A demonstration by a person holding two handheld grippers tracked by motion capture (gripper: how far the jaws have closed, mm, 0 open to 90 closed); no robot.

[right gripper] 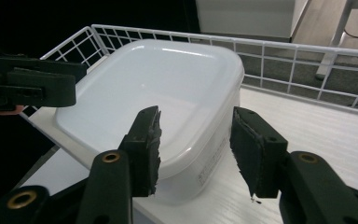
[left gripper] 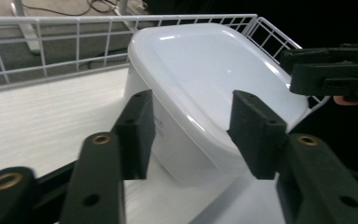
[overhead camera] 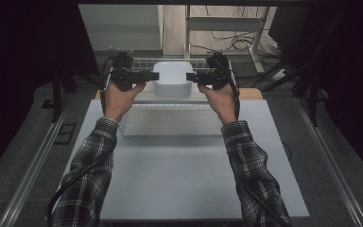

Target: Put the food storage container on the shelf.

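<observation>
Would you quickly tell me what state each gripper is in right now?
Left gripper: open, jaws either side of the white container's rim, holding nothing.
Right gripper: open, jaws flanking the container's opposite edge, holding nothing.

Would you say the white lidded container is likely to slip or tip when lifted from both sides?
The container looks glossy, so probably slippery. Its rigid-looking lid rim should give each open tool, left and right, an edge to catch. It sits broad and squat, so tipping seems unlikely.

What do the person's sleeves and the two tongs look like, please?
Both sleeves are dark plaid with pale lines. The left tongs and right tongs are black, with blocky foam-like pads, brass-coloured rivets and trailing black cables.
</observation>
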